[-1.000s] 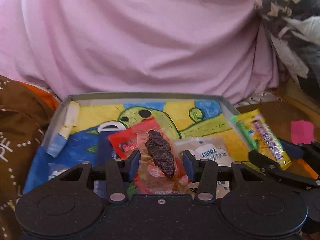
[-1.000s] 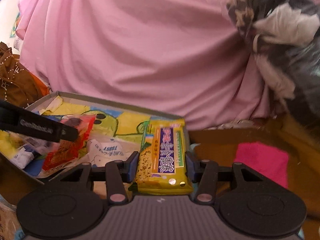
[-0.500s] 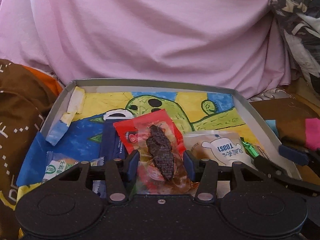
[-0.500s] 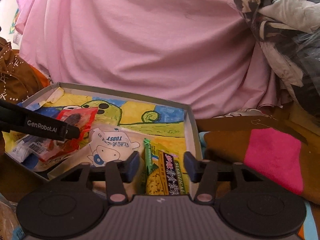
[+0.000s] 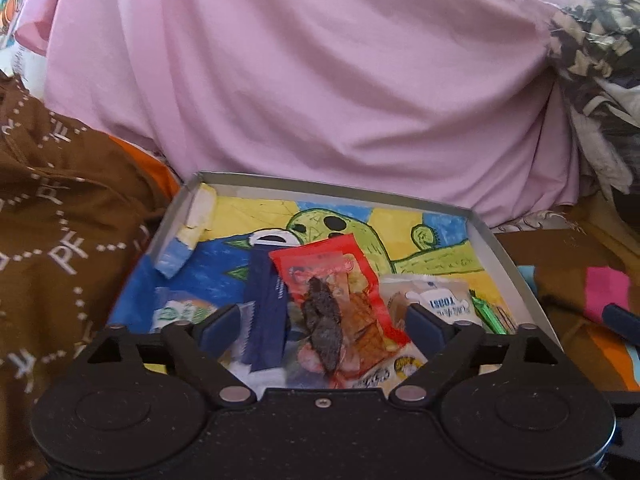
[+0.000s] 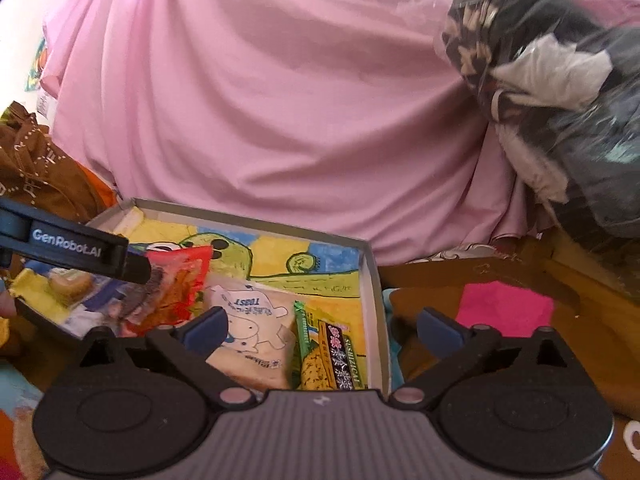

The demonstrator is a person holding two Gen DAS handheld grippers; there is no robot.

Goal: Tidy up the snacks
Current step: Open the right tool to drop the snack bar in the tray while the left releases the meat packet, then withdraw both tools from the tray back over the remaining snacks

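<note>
Stock on hand, taken over my two tools. Container: one shallow grey box point(image 5: 500, 248), floor lined with a bright crayon cactus drawing, set against a pink sheet point(image 5: 320, 80). Contents, left to right: a green-and-white packet point(image 5: 180, 312) at the near left; a dark blue sachet point(image 5: 266, 304); a red snack pouch point(image 5: 340, 280) with dark dried pieces showing through its clear window, lying partly over the blue one; a pale toast packet point(image 6: 248, 320); a green-and-yellow bar point(image 6: 324, 356) along the right wall. All five lie inside the box, overlapping loosely, none upright. My left hand-held gripper point(image 5: 324, 320) is spread wide above the red pouch and blue sachet, pads clear of both, gripping nothing. My right hand-held gripper point(image 6: 322, 326) is likewise spread wide over the toast packet and the bar, carrying nothing. Outside the box I see only cloth: a brown patterned garment point(image 5: 60, 240) at left, a pink square point(image 6: 504, 308) at right, no loose snack in view. Judged status: gathering looks largely done; what may remain is straightening the overlapped packets, or fetching items beyond these views.
</note>
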